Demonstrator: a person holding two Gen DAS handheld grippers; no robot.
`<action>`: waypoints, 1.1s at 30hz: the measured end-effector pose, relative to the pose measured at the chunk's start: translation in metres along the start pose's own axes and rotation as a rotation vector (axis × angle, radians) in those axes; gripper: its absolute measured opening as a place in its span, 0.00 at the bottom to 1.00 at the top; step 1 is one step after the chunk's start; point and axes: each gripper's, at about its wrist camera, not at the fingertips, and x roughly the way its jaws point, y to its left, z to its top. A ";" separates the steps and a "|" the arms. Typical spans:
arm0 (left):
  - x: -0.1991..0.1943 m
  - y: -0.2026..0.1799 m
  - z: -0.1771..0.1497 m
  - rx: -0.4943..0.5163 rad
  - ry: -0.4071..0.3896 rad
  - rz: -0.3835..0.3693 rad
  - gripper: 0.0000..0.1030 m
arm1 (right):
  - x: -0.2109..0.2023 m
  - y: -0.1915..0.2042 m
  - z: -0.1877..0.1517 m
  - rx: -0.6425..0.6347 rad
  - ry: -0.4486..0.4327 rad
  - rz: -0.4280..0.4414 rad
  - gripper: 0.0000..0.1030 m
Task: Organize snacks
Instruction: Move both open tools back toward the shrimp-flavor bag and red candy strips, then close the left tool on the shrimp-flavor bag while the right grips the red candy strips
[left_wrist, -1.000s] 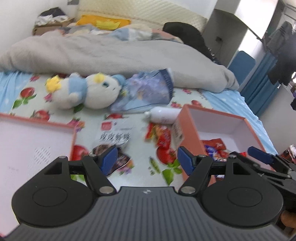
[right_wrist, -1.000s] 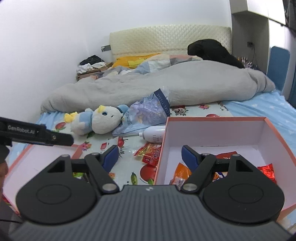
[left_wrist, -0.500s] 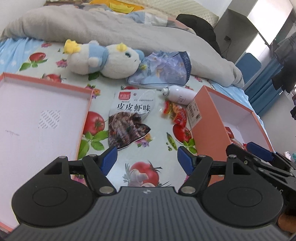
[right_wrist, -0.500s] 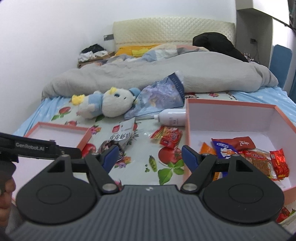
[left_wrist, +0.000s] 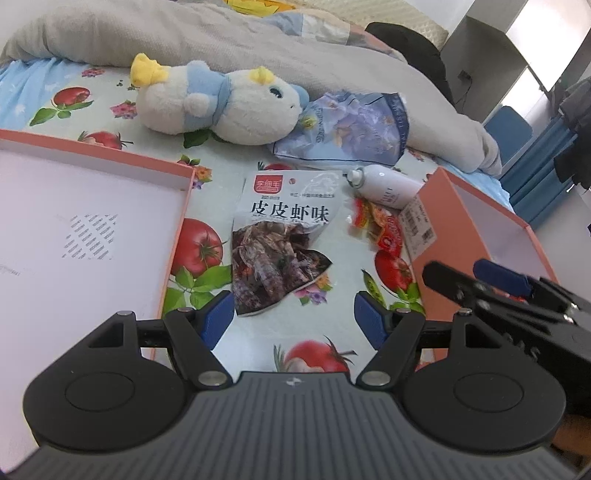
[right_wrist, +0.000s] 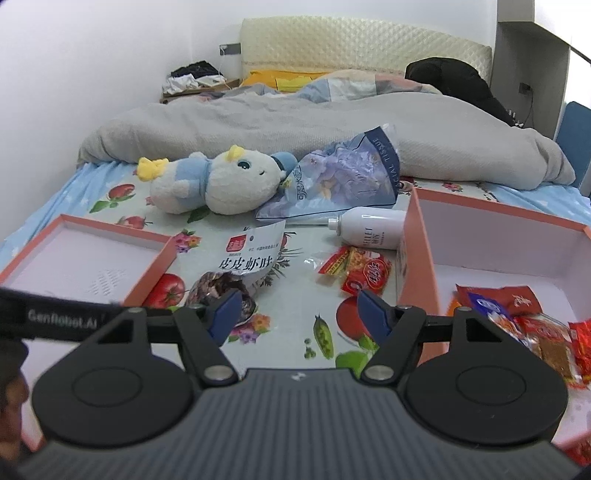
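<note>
A grey-and-white snack bag (left_wrist: 280, 236) (right_wrist: 243, 269) with dark dried bits lies flat on the fruit-print sheet. My left gripper (left_wrist: 293, 319) hovers just short of its near end, open, nothing between the blue pads. A small red-yellow snack packet (left_wrist: 380, 229) (right_wrist: 360, 269) lies beside the orange box (left_wrist: 443, 206) (right_wrist: 417, 258), which holds several red packets (right_wrist: 517, 314). My right gripper (right_wrist: 299, 312) hangs above the sheet in front of the small packet; its jaws are closing, with nothing between them. It also shows at the right edge of the left wrist view (left_wrist: 480, 277).
The orange box lid (left_wrist: 92, 162) (right_wrist: 110, 229) lies upturned at the left. A white plush toy (left_wrist: 218, 103), a blue tissue pack (left_wrist: 351, 129) and a white bottle (left_wrist: 388, 181) lie behind the snacks. A grey duvet (right_wrist: 295, 125) covers the far bed.
Both grippers have dropped toward the sheet and tipped downward. The snack bag now sits just ahead of the left pads. The right gripper swung left from the box to the loose snacks.
</note>
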 end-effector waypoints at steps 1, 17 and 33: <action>0.005 0.001 0.002 0.001 0.003 -0.001 0.74 | 0.008 0.001 0.002 -0.003 0.007 -0.009 0.69; 0.074 0.011 0.022 0.063 0.025 -0.010 0.74 | 0.128 -0.011 0.024 0.062 0.101 -0.134 0.69; 0.106 0.007 0.022 0.141 0.028 0.023 0.57 | 0.189 -0.027 0.023 0.131 0.179 -0.197 0.70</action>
